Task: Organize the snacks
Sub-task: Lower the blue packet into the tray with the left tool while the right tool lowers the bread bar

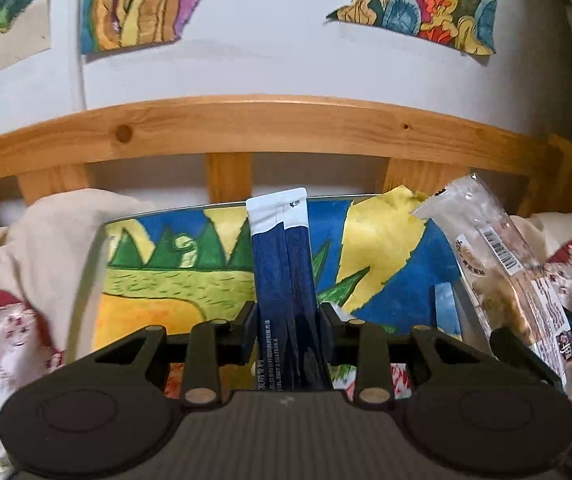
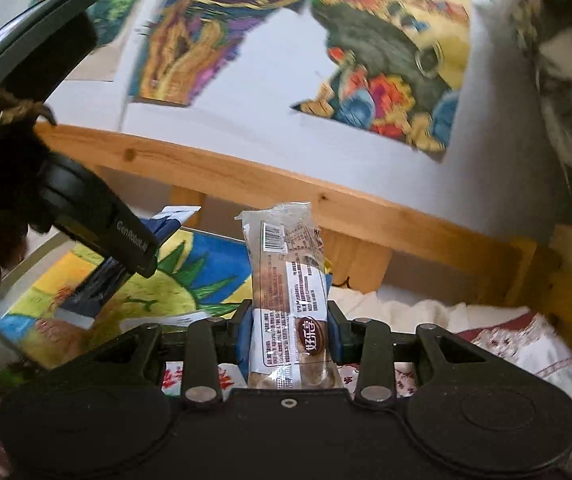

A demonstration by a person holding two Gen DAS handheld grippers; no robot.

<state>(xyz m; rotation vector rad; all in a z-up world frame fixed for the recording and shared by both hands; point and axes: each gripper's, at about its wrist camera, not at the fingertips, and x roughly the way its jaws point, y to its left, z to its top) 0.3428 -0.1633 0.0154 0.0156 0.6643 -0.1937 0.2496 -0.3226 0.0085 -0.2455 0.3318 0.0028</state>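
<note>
Risk: both packets are pinched low and stand tall above the pads, so either could pivot or slide out during carriage, the glossy wrapper especially. They are also held near each other and could knock together. The left tool (image 1: 288,320) is clamped on a navy sachet (image 1: 281,264) with a white top. The right tool (image 2: 290,328) is clamped on a clear-wrapped pastry (image 2: 290,288) bearing a barcode and printed label. Both are held aloft over a painted board (image 1: 165,280) lying on the bed.

Other gripper's body (image 2: 133,249): "GenRobot.AI"
Clear snack wrapper (image 2: 290,292): barcode and small print — unreadable
Blue sachet (image 1: 286,280): "发明专利" — white print
</note>
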